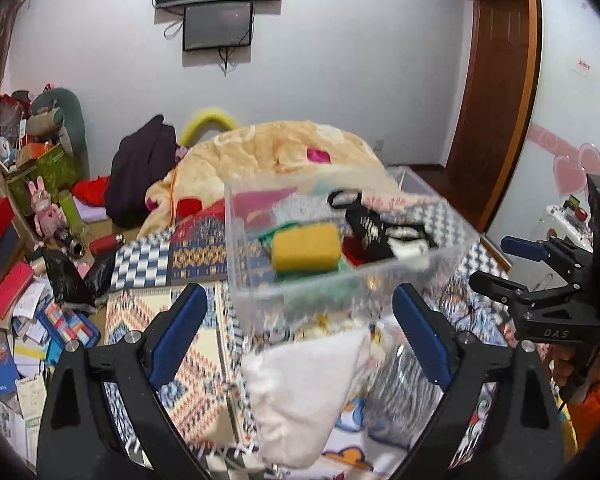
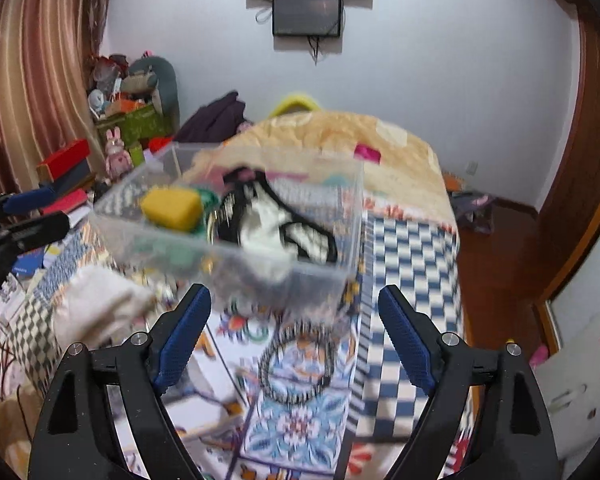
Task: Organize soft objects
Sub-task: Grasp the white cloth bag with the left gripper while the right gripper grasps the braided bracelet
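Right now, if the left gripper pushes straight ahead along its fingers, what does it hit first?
Probably the white cloth lying between the open left gripper fingers, then the clear plastic box just beyond. Depth is blurred, so order's uncertain.

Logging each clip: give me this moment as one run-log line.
left gripper: open, empty | right gripper: open, empty | bin: holds sponge | white cloth: outside bin | hair tie: outside bin

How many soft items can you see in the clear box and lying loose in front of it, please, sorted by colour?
Yellow: 1, the sponge in the clear box
Green: 1, the item under it
Black and white: 1, the fabric piece
White: 1, the cloth outside
Black: 1, the hair tie outside
Total: 5
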Demonstrator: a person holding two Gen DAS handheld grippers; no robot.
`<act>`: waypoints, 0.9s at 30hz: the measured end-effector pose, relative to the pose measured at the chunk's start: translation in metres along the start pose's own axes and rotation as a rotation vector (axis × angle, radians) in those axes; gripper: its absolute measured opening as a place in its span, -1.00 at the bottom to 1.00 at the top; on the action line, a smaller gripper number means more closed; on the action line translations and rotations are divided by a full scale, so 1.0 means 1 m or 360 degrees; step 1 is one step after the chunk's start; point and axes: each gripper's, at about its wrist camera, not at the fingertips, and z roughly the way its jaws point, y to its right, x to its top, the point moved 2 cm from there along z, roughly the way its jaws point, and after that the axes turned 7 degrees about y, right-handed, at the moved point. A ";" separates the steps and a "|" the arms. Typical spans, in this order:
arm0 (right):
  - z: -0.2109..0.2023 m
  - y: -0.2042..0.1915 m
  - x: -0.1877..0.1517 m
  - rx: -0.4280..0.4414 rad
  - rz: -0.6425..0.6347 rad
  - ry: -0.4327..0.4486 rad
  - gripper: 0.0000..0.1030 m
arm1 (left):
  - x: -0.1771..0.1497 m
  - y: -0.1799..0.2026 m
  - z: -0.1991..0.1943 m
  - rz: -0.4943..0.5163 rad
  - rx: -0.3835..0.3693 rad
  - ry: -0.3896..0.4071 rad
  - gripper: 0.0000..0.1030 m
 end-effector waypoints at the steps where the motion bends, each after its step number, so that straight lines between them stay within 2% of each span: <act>1: 0.002 0.001 -0.005 -0.0004 0.0002 -0.0028 0.63 | -0.006 -0.001 0.002 -0.0001 0.0000 -0.0028 0.84; 9: 0.016 0.011 -0.044 -0.0024 0.0046 -0.0218 0.63 | -0.045 -0.006 0.014 -0.0054 -0.0011 -0.0199 0.84; 16: 0.024 0.012 -0.056 -0.0032 0.0057 -0.0247 0.55 | -0.069 -0.011 0.029 -0.0091 0.0001 -0.0299 0.84; 20: 0.024 0.008 -0.053 0.0000 0.0041 -0.0231 0.19 | -0.075 -0.011 0.034 -0.0111 -0.0002 -0.0308 0.81; 27: 0.025 -0.004 -0.049 0.0085 0.0019 -0.0237 -0.38 | -0.079 -0.006 0.033 -0.0133 -0.0080 -0.0320 0.27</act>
